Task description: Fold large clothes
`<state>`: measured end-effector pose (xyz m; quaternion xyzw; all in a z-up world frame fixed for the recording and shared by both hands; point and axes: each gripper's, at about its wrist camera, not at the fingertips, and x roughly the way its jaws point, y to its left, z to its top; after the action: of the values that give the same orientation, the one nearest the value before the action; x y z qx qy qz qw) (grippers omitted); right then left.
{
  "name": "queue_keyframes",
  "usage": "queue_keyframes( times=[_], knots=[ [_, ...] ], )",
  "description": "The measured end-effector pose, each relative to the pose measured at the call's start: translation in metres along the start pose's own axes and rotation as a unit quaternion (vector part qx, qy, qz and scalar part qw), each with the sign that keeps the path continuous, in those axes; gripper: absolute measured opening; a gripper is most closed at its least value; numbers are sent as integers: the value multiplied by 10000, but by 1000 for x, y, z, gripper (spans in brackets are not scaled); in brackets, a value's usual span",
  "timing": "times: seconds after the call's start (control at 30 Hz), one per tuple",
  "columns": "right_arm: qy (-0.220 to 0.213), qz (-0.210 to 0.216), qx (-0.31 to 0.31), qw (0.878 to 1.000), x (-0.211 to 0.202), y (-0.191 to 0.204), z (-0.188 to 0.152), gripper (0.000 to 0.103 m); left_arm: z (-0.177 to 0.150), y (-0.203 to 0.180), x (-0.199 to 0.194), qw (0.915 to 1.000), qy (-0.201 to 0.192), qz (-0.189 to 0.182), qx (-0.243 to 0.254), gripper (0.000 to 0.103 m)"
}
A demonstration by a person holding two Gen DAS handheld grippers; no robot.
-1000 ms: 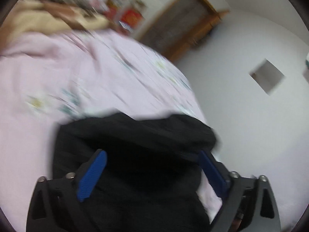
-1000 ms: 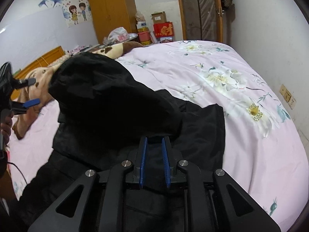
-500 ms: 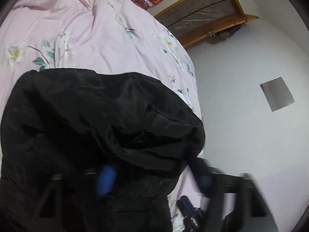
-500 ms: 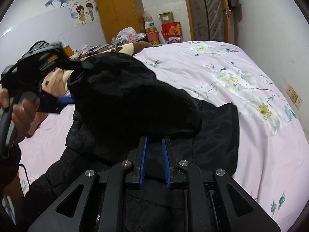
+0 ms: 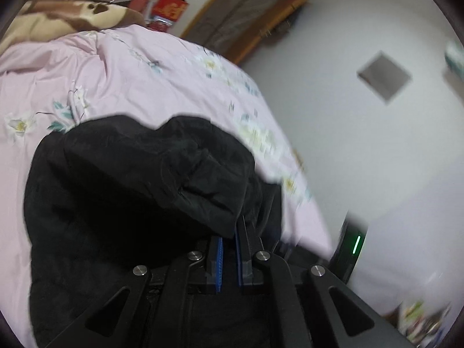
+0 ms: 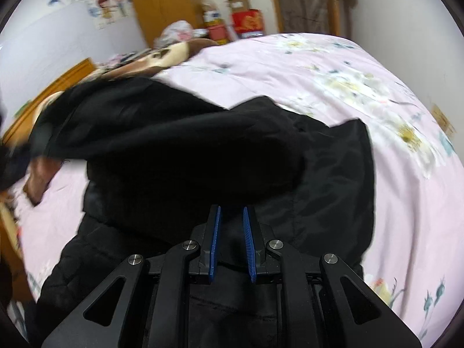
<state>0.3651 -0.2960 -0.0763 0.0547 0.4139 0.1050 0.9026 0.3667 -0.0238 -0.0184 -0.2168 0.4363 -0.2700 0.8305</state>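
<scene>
A large black padded jacket (image 5: 116, 188) lies bunched on a pink flowered bed cover (image 5: 116, 72). In the left wrist view a fold of it drapes over the fingertips of my left gripper (image 5: 229, 235), whose blue pads stand close together and pinch the cloth. In the right wrist view the jacket (image 6: 188, 145) spreads across the bed cover (image 6: 319, 66), one thick fold lifted over the lower layer. My right gripper (image 6: 231, 208) is shut on black cloth at the near edge. A blurred hand (image 6: 40, 174) shows at the far left.
A brown and cream blanket (image 6: 162, 55) lies at the head of the bed. Behind it stand a wooden wardrobe (image 6: 162, 3), red boxes (image 6: 246, 21) and a door (image 5: 246, 8). A white wall (image 5: 377, 145) runs along the bed's right side. A dark device with a green light (image 5: 352, 246) sits near it.
My left gripper's jaws went from wide open to shut on a fold of the jacket as it moved across the bed. My right gripper kept its grip and sank a little.
</scene>
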Motion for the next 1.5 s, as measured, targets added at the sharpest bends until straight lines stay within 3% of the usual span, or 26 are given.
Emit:
queue_keyframes(
  times=[0.1, 0.17, 0.27, 0.3, 0.33, 0.37, 0.4, 0.5, 0.57, 0.63, 0.73, 0.8, 0.9, 0.97, 1.0, 1.03, 1.07, 1.13, 1.23, 1.3, 1.4, 1.5],
  knots=[
    [48, -257, 494, 9984, -4, -18, 0, 16, -38, 15, 20, 9978, 609, 165, 211, 7],
    [7, -187, 795, 9967, -13, -30, -1, 16, -55, 23, 30, 9938, 944, 425, 395, 7],
    [-17, 284, 1413, 9896, -26, -49, 2, 23, -60, 43, 10, 9970, 752, 170, 88, 15],
    [28, 436, 1544, 9870, -26, -53, 4, 37, -54, 52, -5, 9987, 502, 38, -103, 37],
    [76, 687, 1672, 9835, -26, -56, 8, 45, -47, 60, -17, 9994, 259, 18, -242, 74],
    [81, 929, 1755, 9801, -26, -59, 11, 57, -39, 70, -28, 9990, 12, 20, -445, 89],
    [90, 1202, 1868, 9750, -24, -61, 16, 60, -28, 83, -39, 9967, -180, 3, -786, 100],
    [168, 1554, 2249, 9617, -13, -65, 26, 61, 4, 108, -42, 9893, -131, -470, -1372, 100],
    [325, 1698, 2444, 9541, 0, -62, 30, 61, 19, 109, -32, 9918, -33, -287, -1247, 100],
    [477, 1734, 2579, 9493, 14, -62, 35, 62, 33, 116, -20, 9897, 131, -53, -1428, 100],
    [608, 1660, 2605, 9491, 30, -61, 45, 62, 43, 137, -1, 9778, 192, -194, -2078, 100],
    [688, 1685, 2748, 9441, 39, -64, 47, 62, 48, 154, 13, 9637, 212, -494, -2616, 100],
    [712, 1581, 2902, 9411, 50, -70, 52, 62, 54, 171, 31, 9518, 261, -282, -3044, 99],
    [742, 1513, 2940, 9408, 57, -72, 55, 62, 57, 178, 43, 9477, 349, -41, -3171, 83],
    [738, 1454, 2930, 9421, 58, -72, 57, 54, 57, 177, 49, 9486, 414, 7, -3137, 65],
    [713, 1385, 2895, 9444, 58, -71, 59, 42, 57, 180, 53, 9503, 457, 59, -3080, 39],
    [662, 1336, 2876, 9461, 58, -71, 62, 12, 61, 176, 56, 9532, 497, 60, -2982, 30],
    [472, 1218, 2721, 9534, 54, -69, 69, 10, 66, 169, 52, 9600, 466, 106, -2759, 17],
    [58, 1160, 2095, 9709, 37, -54, 83, 8, 87, 158, 38, 9716, 131, 180, -2355, 12],
    [-281, 1167, 1814, 9761, 23, -46, 88, 7, 97, 152, 24, 9786, -204, 156, -2041, 11],
    [-814, 1129, 1228, 9826, 0, -34, 84, 7, 95, 148, 5, 9871, -716, -135, -1428, 11],
    [-845, 1150, 792, 9866, -6, -25, 66, 7, 69, 150, 9, 9950, -601, 43, -800, 11]
  ],
)
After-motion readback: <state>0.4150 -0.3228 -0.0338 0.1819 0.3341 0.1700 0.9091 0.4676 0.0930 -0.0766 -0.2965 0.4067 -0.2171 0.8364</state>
